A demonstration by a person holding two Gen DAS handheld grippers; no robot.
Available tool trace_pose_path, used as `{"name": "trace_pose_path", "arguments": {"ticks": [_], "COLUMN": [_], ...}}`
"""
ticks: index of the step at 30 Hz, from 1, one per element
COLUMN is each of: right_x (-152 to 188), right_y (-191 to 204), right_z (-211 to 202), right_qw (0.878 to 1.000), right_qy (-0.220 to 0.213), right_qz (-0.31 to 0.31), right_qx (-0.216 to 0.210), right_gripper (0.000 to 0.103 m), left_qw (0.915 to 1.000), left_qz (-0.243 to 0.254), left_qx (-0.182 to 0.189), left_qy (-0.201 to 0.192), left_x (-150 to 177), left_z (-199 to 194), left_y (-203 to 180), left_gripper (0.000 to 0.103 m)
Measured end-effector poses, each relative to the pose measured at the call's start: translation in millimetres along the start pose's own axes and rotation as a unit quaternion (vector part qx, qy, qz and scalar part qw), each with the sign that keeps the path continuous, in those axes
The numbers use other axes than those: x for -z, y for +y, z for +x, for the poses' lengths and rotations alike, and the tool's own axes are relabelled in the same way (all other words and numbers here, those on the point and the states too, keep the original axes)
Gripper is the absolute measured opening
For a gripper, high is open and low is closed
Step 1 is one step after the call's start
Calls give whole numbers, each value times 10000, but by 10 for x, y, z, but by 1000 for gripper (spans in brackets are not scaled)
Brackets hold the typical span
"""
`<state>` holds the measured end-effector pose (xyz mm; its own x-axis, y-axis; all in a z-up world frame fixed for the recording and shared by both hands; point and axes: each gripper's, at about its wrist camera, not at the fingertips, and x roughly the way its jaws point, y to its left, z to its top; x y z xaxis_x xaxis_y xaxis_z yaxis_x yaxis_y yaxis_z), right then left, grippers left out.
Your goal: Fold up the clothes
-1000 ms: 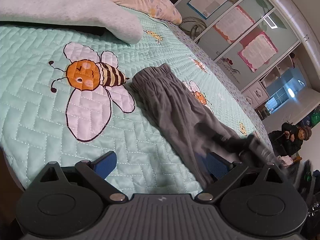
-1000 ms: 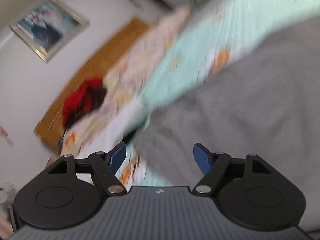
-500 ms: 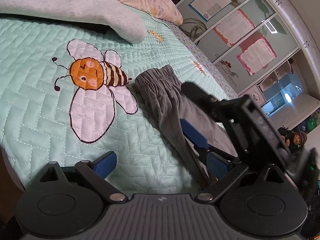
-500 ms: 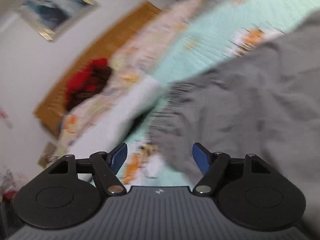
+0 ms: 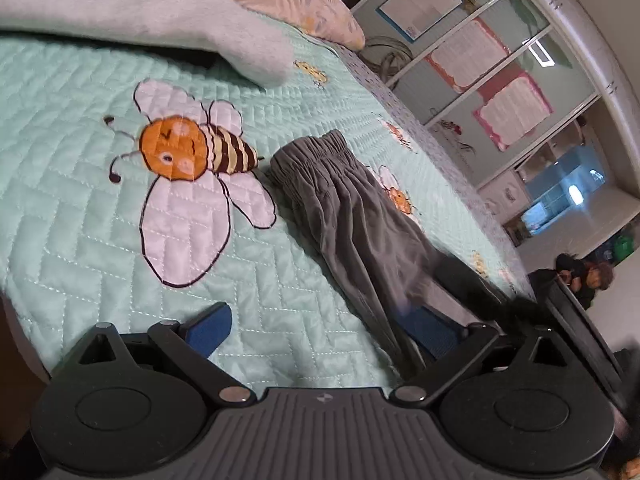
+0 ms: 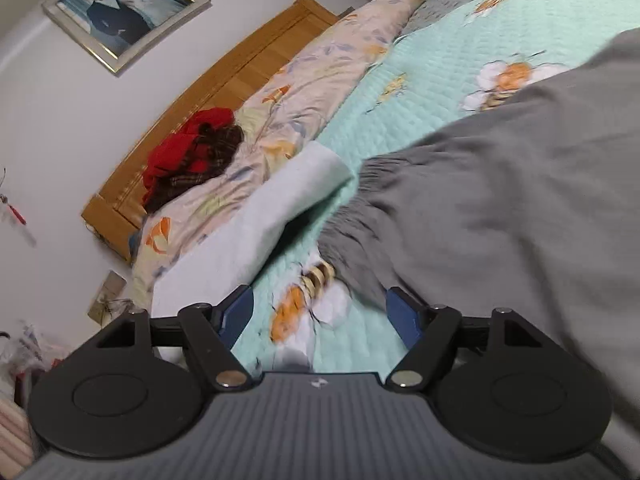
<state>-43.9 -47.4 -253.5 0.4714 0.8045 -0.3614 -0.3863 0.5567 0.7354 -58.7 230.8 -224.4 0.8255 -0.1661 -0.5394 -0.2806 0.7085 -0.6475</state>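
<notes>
Grey trousers [image 5: 352, 216] lie lengthwise on the mint bee-print bedspread [image 5: 80, 208], with the elastic waistband [image 5: 312, 152] at the far end. My left gripper [image 5: 318, 326] hovers open over the near leg, its right pad [image 5: 430, 328] at the leg's edge and nothing held. In the right wrist view the trousers [image 6: 500, 200] fill the right side, the waistband [image 6: 360, 216] just ahead. My right gripper [image 6: 320, 314] is open above the bedspread [image 6: 432, 52] beside the waistband. Its blurred black body [image 5: 576, 320] shows at the right of the left wrist view.
A pale folded blanket [image 5: 140, 12] and a floral duvet [image 6: 320, 80] lie near the wooden headboard [image 6: 224, 80]. Red and plaid clothes [image 6: 192, 152] sit on the duvet. A wardrobe with posters [image 5: 500, 80] stands beyond the bed's far edge.
The right gripper, which crossed over the trousers in the left wrist view half a second ago, has drawn back to the right. Its own view has swung toward the waistband. The left gripper has barely moved.
</notes>
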Motion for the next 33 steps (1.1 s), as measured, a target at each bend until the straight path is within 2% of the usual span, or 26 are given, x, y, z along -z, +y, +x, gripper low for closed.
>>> {"name": "trace_pose_path", "arguments": {"ticks": [3, 10, 13, 23, 26, 29, 31, 33], "right_x": [41, 70, 59, 173, 29, 74, 156, 236], "right_y": [-144, -537, -621, -348, -472, -579, -506, -390], "right_z": [-620, -1428, -1386, -1397, -1165, -1067, -1166, -1307], "right_qw": [9992, 9943, 9936, 9822, 9828, 9798, 9773, 9736], "right_qy": [-267, -116, -61, 189, 422, 874, 1165, 1125], "right_qz": [-208, -488, -556, -1641, -1594, -1602, -1654, -1879], "right_qx": [208, 942, 981, 898, 828, 820, 622, 639], "right_gripper": [73, 74, 73, 73, 73, 73, 73, 72], "left_qw": [9997, 9997, 9999, 9999, 9999, 9999, 9999, 9999], "left_qz": [-221, -222, -146, -18, 12, -1, -38, -85], "left_qx": [91, 34, -36, -140, -152, -112, -97, -96], "left_qy": [-34, -73, -64, -41, -28, -11, -13, -23], "left_x": [-15, 5, 21, 40, 41, 35, 30, 26], "left_z": [-4, -14, -11, 8, 10, -4, 3, 20], "left_y": [68, 51, 18, -21, -29, -9, 2, 7], "left_gripper": [99, 99, 99, 102, 102, 101, 102, 102]}}
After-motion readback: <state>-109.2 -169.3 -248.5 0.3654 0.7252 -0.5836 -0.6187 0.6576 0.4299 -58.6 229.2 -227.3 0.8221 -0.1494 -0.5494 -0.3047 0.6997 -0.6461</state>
